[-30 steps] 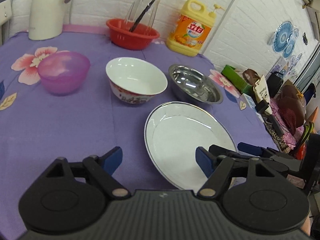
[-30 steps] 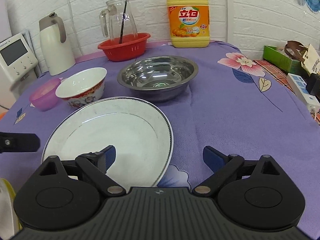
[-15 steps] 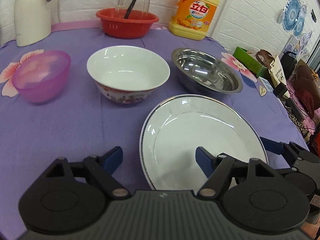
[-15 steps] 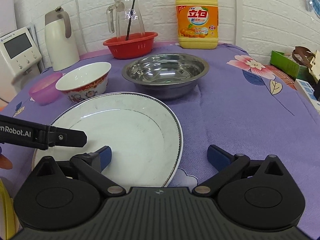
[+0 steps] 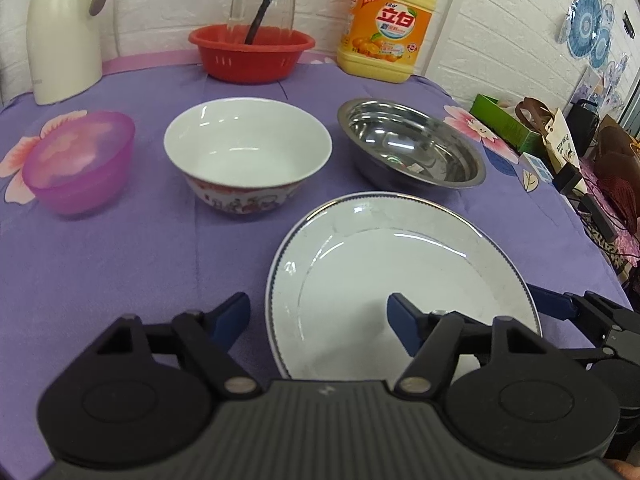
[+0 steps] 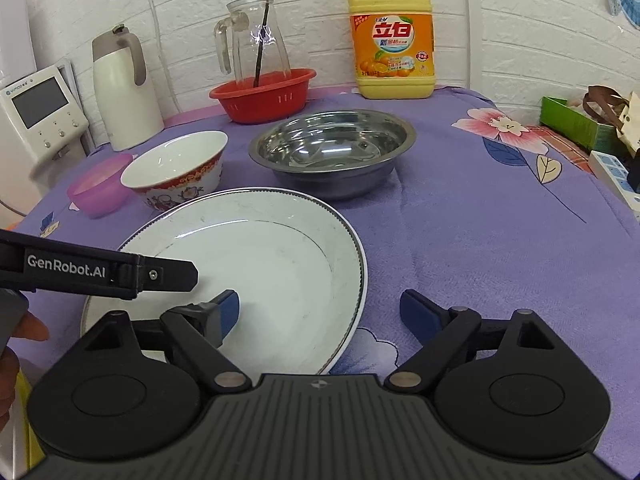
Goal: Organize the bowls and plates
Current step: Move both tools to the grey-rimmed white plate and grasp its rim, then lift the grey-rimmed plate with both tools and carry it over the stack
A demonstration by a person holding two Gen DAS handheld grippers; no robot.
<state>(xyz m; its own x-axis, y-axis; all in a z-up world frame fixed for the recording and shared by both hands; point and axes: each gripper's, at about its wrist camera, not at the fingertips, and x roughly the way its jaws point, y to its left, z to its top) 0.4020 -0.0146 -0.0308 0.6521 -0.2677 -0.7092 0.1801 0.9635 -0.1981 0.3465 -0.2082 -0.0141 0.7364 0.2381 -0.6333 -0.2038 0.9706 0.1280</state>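
Note:
A large white plate with a thin dark rim lies on the purple cloth; it also shows in the right wrist view. Behind it stand a white bowl with a red pattern, a steel bowl and a small pink bowl. My left gripper is open, straddling the plate's left rim. My right gripper is open, straddling the plate's right rim. Neither holds anything.
At the back stand a red basket with a glass jug, a yellow detergent bottle and a white thermos. A white appliance is at the left. Bags and boxes crowd the table's right edge.
Both grippers have moved forward and lower towards the plate. The left gripper's finger now reaches over the plate's near left part in the right wrist view.

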